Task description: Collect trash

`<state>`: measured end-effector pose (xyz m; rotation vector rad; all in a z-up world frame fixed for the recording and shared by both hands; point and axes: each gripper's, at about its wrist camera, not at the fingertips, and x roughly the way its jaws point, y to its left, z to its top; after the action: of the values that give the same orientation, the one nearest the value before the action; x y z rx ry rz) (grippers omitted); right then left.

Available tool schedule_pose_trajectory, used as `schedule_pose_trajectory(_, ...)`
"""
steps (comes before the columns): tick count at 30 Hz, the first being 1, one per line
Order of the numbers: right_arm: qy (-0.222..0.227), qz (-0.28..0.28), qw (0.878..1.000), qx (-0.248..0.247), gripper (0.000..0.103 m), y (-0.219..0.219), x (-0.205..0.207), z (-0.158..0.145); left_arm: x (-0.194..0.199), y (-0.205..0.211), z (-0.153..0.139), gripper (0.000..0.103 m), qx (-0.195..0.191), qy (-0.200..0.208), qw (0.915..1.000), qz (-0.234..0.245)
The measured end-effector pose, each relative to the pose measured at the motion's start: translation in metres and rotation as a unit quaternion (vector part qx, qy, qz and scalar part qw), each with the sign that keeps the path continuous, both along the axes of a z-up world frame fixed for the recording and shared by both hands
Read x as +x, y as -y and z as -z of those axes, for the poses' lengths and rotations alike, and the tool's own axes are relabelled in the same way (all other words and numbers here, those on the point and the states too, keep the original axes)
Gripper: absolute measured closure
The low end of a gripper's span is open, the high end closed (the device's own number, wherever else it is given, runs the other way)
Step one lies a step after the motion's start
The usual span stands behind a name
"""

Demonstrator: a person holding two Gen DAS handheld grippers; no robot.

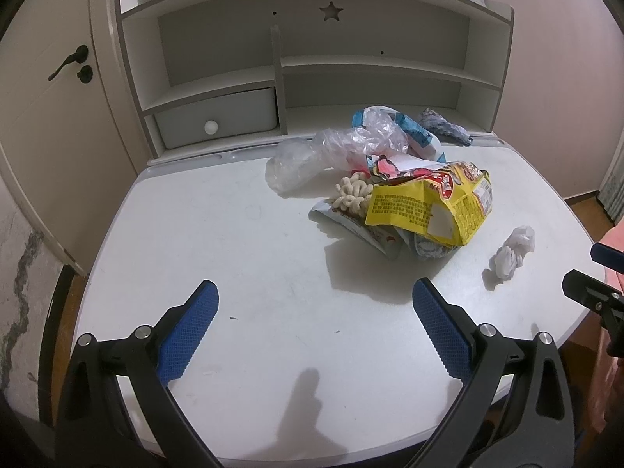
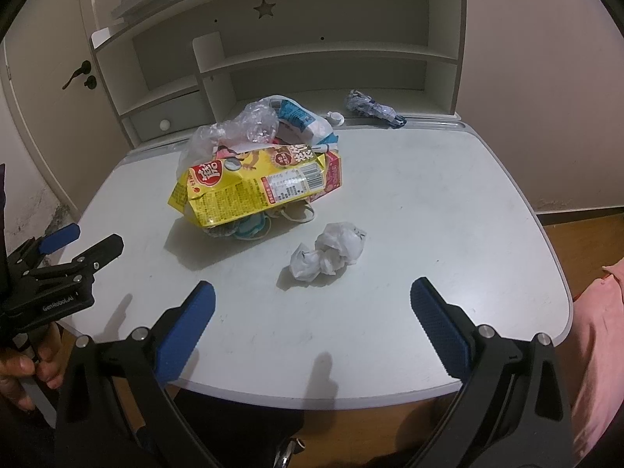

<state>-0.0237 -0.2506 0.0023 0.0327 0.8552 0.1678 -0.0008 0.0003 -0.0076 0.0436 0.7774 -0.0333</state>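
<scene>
A pile of trash lies on the white desk (image 1: 234, 273): a yellow snack bag (image 1: 433, 206) on top, clear crumpled plastic (image 1: 312, 152), a blue and white wrapper (image 1: 409, 132) and pale puffed snacks (image 1: 351, 195). A crumpled white tissue (image 1: 511, 253) lies apart to the right. In the right wrist view the yellow bag (image 2: 253, 187) is ahead to the left and the tissue (image 2: 327, 253) is just ahead. My left gripper (image 1: 316, 292) is open and empty, short of the pile. My right gripper (image 2: 312, 292) is open and empty, just short of the tissue.
A white hutch with shelves (image 1: 312, 66) and a small drawer (image 1: 218, 117) stands at the desk's back. A crumpled dark wrapper (image 2: 370, 107) and a small white cap (image 2: 335, 117) lie by the hutch. A door (image 1: 50, 97) is at the left. Wooden floor (image 2: 585, 238) is at the right.
</scene>
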Motion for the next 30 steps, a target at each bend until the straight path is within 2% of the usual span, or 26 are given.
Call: schedule_pose_trajectory(30,-0.005,0.000,1.000,0.001,0.006,-0.0006,-0.0004,0.0011,-0.0009,0.0028,0.0025,0.006,0.004,-0.002,1.0000,0.004)
